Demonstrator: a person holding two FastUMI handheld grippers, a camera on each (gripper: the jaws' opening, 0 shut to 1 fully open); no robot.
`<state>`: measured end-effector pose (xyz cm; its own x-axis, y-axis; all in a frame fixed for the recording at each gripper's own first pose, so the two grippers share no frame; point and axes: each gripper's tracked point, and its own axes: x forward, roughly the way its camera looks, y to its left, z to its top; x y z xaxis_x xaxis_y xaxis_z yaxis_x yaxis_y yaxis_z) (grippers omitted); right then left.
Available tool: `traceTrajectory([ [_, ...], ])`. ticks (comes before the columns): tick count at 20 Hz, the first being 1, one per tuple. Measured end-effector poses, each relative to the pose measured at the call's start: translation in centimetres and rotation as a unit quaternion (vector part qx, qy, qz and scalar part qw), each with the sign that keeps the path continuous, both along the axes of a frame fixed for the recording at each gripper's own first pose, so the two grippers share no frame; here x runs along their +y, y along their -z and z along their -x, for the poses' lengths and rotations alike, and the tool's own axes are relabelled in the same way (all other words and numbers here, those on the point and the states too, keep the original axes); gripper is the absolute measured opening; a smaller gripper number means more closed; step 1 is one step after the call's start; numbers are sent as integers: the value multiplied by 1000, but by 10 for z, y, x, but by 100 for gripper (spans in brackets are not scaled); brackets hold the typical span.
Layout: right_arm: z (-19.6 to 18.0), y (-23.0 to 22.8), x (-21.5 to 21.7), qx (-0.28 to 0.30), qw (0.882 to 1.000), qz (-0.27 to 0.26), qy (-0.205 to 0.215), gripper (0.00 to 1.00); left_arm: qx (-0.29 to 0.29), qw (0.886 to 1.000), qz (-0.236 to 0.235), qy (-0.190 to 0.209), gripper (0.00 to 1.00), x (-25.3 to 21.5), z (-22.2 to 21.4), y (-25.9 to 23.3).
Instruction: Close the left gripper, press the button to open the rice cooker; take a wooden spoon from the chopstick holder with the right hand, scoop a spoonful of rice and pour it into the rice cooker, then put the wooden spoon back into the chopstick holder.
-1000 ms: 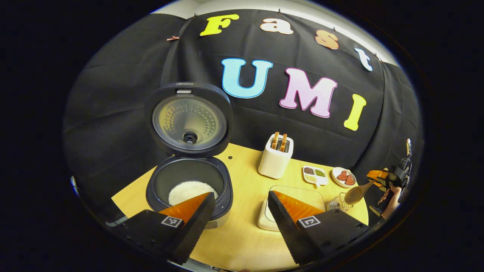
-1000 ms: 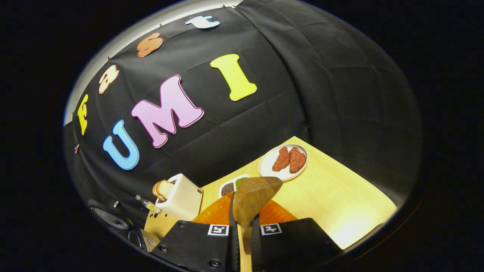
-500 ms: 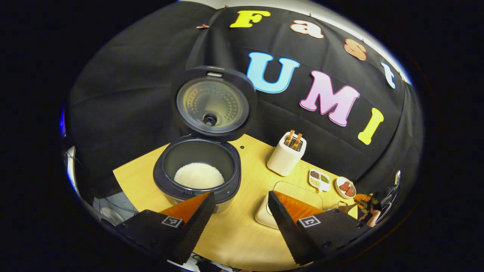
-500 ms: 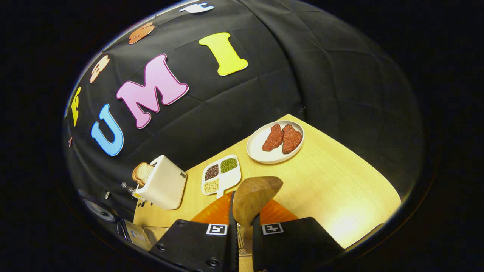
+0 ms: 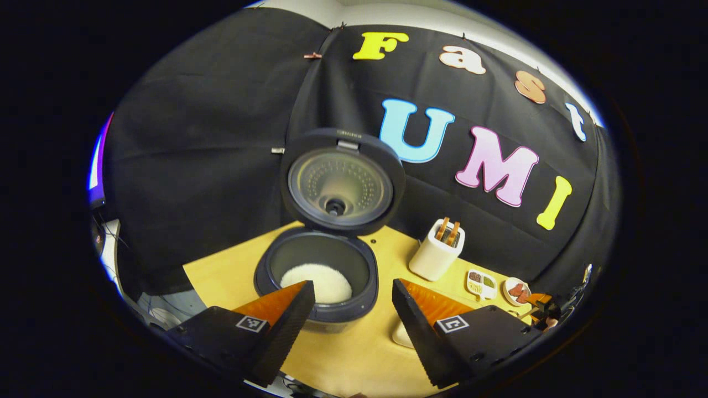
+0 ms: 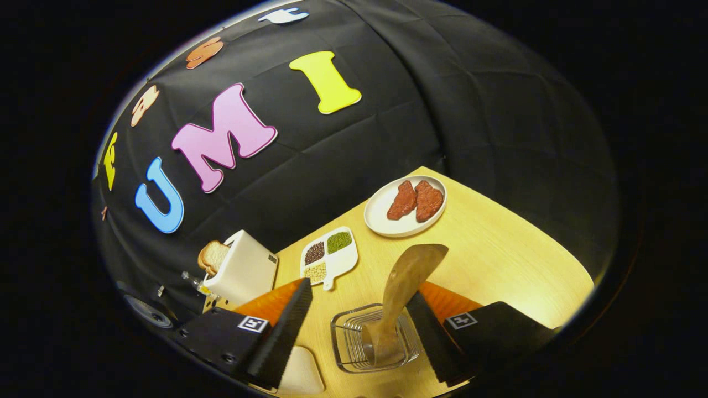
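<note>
With your right gripper (image 6: 354,320) fingers spread and empty, the brown wooden spoon (image 6: 401,293) leaning in the clear wire-ribbed chopstick holder (image 6: 373,344) at lower centre may tip it if nudged on withdrawal; left gripper (image 5: 354,315) fingers also apart, empty.

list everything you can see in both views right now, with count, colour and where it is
rice cooker: 1, dark grey, far left of the table, lid up, white rice inside
wooden spoon: 1, brown, handle down in the chopstick holder, leaning right
chopstick holder: 1, clear with wire ribs, near table edge between the right gripper's fingers
toaster: 1, cream, by the back wall, bread slices in it
divided dish: 1, white, three kinds of grains, right of the toaster
plate: 1, white, two reddish pieces on it, far right
table: 1, light wood
left gripper: 1, open, before the cooker
right gripper: 1, open, either side of the spoon
</note>
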<state>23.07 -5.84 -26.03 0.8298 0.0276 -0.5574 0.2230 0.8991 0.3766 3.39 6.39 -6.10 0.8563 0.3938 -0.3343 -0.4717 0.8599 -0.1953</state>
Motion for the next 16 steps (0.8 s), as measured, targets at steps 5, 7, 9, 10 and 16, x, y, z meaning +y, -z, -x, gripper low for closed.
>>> traceTrajectory([
  [5, 33, -28, -12, -20, 999, 41, 13, 98, -75, 993, -92, -12, 95, 37, -16, -64],
  [7, 52, -41, -8, -33, 998, 50, 12, 98, -115, 984, -136, -15, 95, 53, -19, -94],
  [9, 69, -59, -6, -52, 996, 67, 10, 98, -141, 976, -167, -13, 95, 68, -30, -116],
  [10, 78, -66, -7, -60, 995, 82, 8, 98, -147, 972, -184, -12, 95, 75, -38, -123],
  [16, 150, -96, 18, -69, 986, 148, -38, 98, -184, 953, -238, 26, 92, 106, -92, -152],
])
